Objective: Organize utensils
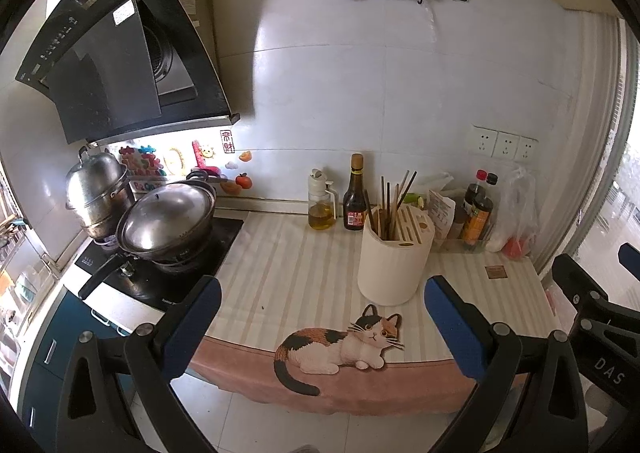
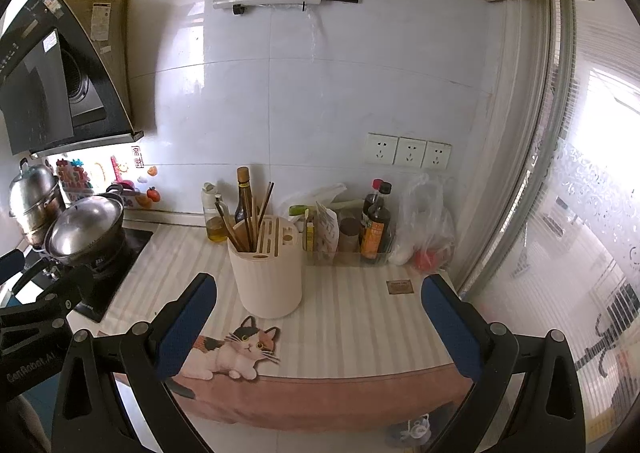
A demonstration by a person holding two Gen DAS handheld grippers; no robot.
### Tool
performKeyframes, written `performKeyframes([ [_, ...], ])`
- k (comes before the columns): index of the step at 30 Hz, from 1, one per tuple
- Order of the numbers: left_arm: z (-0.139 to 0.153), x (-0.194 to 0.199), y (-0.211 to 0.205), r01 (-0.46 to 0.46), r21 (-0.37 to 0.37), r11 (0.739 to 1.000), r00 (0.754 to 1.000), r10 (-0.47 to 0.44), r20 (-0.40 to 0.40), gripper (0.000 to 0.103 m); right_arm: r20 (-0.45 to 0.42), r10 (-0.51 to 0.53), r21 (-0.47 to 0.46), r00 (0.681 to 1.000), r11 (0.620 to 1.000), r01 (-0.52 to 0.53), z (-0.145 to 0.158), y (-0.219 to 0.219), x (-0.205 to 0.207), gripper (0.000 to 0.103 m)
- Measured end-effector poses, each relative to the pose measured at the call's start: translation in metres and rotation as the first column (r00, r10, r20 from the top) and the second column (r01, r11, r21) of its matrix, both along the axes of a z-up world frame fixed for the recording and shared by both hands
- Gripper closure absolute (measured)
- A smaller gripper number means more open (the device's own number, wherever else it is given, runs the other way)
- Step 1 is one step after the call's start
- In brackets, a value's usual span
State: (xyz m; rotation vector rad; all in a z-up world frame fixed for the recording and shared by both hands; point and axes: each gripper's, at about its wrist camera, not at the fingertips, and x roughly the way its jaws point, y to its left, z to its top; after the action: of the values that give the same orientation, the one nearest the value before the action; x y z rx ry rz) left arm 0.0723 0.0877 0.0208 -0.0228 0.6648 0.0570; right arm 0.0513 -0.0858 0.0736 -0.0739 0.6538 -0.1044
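You held both grippers back at the near edge of the counter, above the striped mat with its calico cat print, and neither had hold of anything: your left gripper stood with its blue-padded fingers spread wide, and your right gripper was just as wide open, with only mat between its pads. The cream utensil holder stood upright on the mat, far of the cat's head and a little right of the middle, with a bundle of chopsticks leaning in its left compartment and the slots of its wooden knife block top bare to the right. Just behind it, against the tiled wall, stood an oil dispenser and a dark sauce bottle, with more bottles and plastic bags in the far right corner. To the left a lidded wok sat on the black hob
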Motion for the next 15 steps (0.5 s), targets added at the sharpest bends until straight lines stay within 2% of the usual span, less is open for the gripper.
performKeyframes([
  [15,0.0009,0.0013,-0.0013,-0.001,-0.001,1.0,1.0,0.001,-0.002,0.0,-0.006,0.006,-0.001,1.0,1.0,-0.006,-0.0022,-0.0056,0.0044,0.0],
])
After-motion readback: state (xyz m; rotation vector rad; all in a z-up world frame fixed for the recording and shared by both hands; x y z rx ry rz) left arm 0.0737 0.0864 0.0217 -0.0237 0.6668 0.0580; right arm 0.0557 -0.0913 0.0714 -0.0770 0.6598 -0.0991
